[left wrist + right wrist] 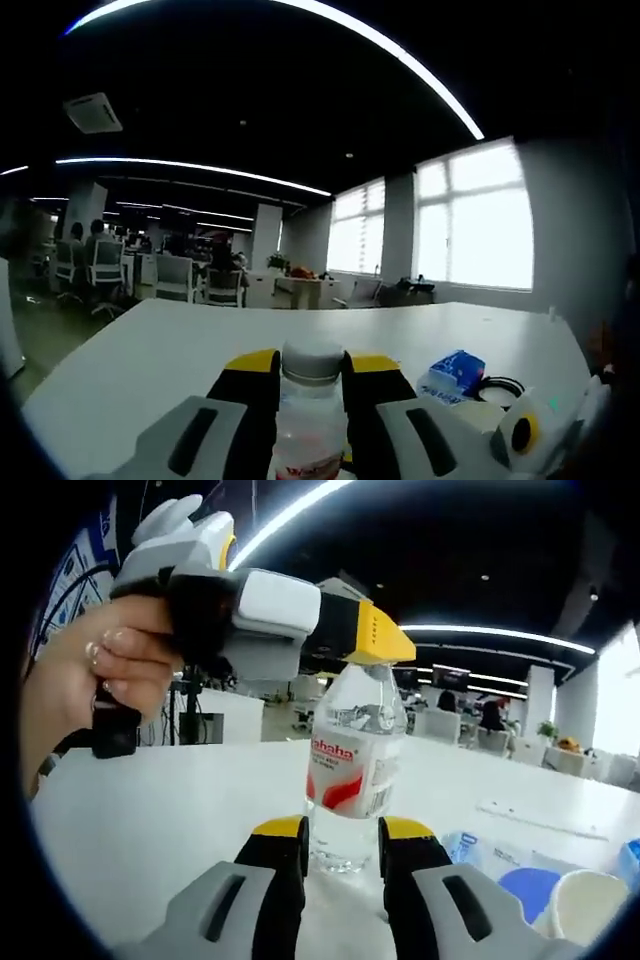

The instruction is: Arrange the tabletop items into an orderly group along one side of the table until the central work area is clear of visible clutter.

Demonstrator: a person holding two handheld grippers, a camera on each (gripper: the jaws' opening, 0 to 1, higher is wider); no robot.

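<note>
White table, water bottle standing on it, blue packet, black ring, cup

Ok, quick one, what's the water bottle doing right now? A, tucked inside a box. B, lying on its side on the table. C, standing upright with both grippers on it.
C: the water bottle stands upright on the table, the right gripper around its base and the left gripper at its cap.

Bright windows and ceiling light strips glare against a dark ceiling; fisheye edges bend
</note>
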